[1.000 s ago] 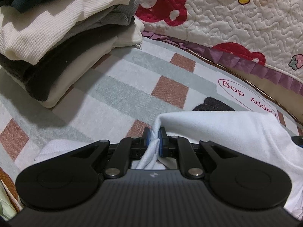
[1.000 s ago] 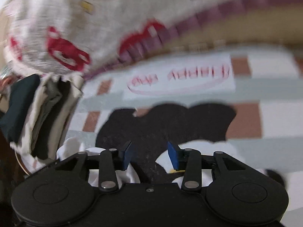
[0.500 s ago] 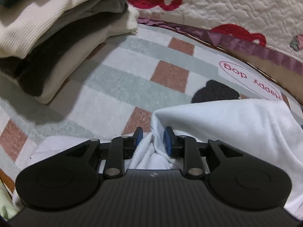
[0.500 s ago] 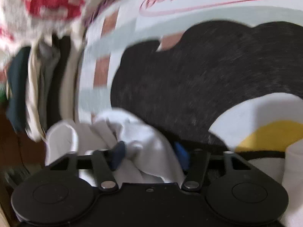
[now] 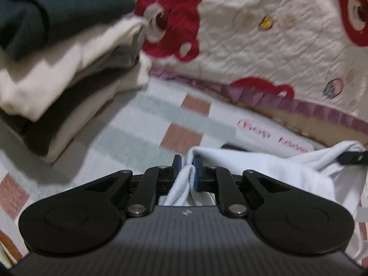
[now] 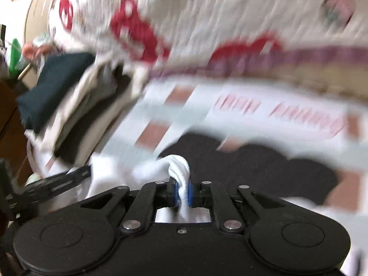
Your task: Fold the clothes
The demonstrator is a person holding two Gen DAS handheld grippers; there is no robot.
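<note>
Presently, the white garment (image 5: 264, 168) is clamped at two edges, by left gripper (image 5: 186, 162) and right gripper (image 6: 181, 189), both having just closed, evidently for lifting into a fold.

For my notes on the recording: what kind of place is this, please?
Probably a home bedroom or living area. A quilt with red bears lies beside a checked blanket, and a stack of folded clothes sits on it.

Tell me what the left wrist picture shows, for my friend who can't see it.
The left gripper is shut on a bunched edge of a white shirt, over a checked mat. A stack of folded clothes sits at the upper left, and a quilt with red bears lies behind.
</note>
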